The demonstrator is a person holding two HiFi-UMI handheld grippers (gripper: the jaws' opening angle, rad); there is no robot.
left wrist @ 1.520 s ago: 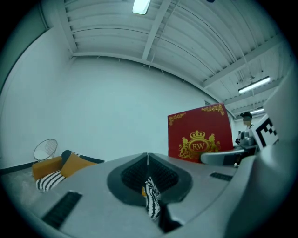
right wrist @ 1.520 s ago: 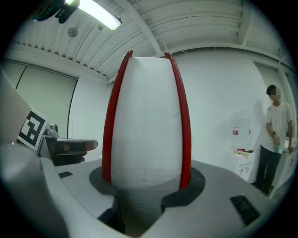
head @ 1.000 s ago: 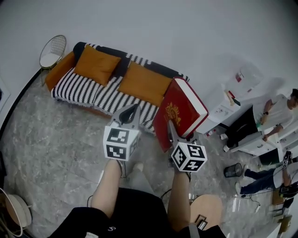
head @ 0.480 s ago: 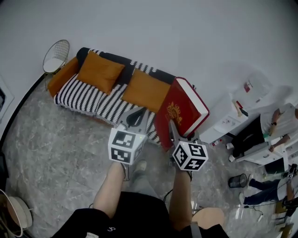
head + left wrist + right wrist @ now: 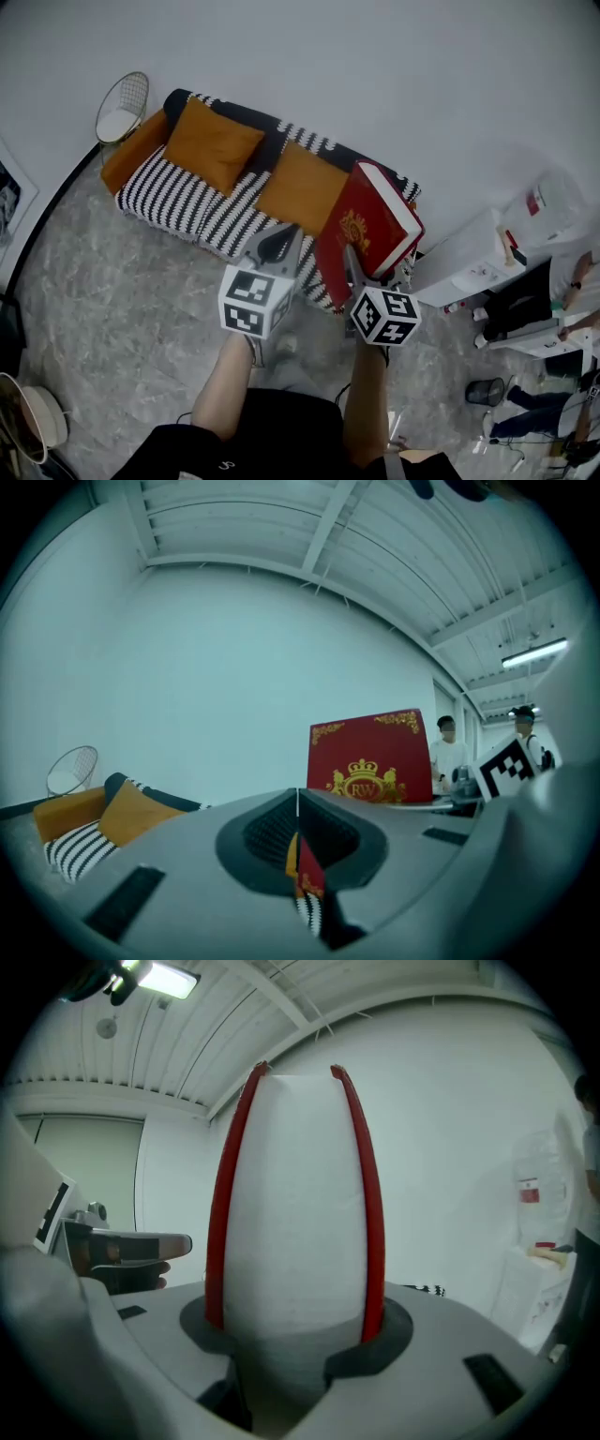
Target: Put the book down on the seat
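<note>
A person stands on a grey marble floor facing a black-and-white striped sofa (image 5: 246, 120) set against a white wall. The right tool (image 5: 350, 265) clamps the lower end of a thick red book (image 5: 373, 223) with gold print; the right gripper view shows its jaws pressed on both red covers, with the white page edge (image 5: 295, 1213) between them. The book stands on end, its long axis pointing up and leaning to the right. It is still in the air, over the sofa's right end as seen from above. The striped seat (image 5: 173, 192) lies ahead of the book, lower down and to its left, with two orange cushions (image 5: 214, 145) against the backrest. The left tool (image 5: 279, 236) is just beside the book, nearer the free part of the seat. Its jaws are closed together on nothing. Compared with a second ago, both tools have come closer to the sofa, which now reaches under them in the head view. The book is held upright in the same grip. It seems not yet fully above the seat, though the steep view makes this hard to judge.
</note>
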